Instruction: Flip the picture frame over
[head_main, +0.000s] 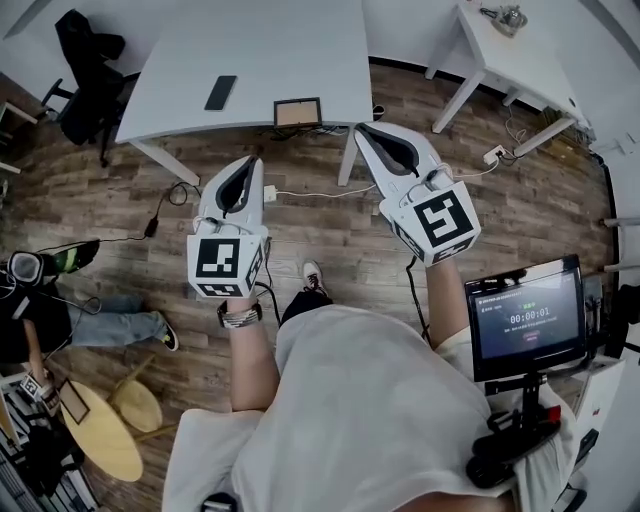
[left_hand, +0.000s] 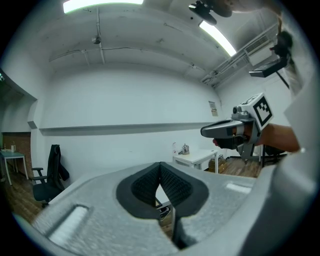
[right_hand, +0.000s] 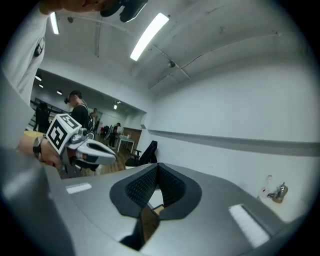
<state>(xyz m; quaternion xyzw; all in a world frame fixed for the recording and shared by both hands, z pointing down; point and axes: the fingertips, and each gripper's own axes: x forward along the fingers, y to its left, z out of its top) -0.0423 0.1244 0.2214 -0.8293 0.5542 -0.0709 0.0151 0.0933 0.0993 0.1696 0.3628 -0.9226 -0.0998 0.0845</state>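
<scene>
The left gripper (head_main: 250, 165) is closed and empty: in the left gripper view (left_hand: 160, 165) its two black pads (left_hand: 142, 187), which have a fine ribbed texture, meet at the tips, and only a narrow drop-shaped gap stays below them. The right gripper (head_main: 362, 130) is closed in the same way, with nothing between its pads (right_hand: 140, 186) in the right gripper view (right_hand: 157, 165). Each gripper has a smooth, rounded shell of light grey plastic, and behind it sits a white marker cube (head_main: 225, 262) with black square patterns. Both grippers are held about level in the air above the wooden floor (head_main: 330, 225), side by side but apart, and they point toward the bench (head_main: 250, 45). The bare forearms reach forward from the body, and the left one has a striped wristband (head_main: 240, 316). The picture frame (head_main: 297, 112) lies flat near the front edge of the white, smooth bench, ahead of the grippers and between their lines; it is a small rectangle with a dark border and a brown panel on top. A dark flat phone (head_main: 221, 92) lies on the bench to the left of the frame. A small screen (head_main: 527, 318) stands beside the right arm.
</scene>
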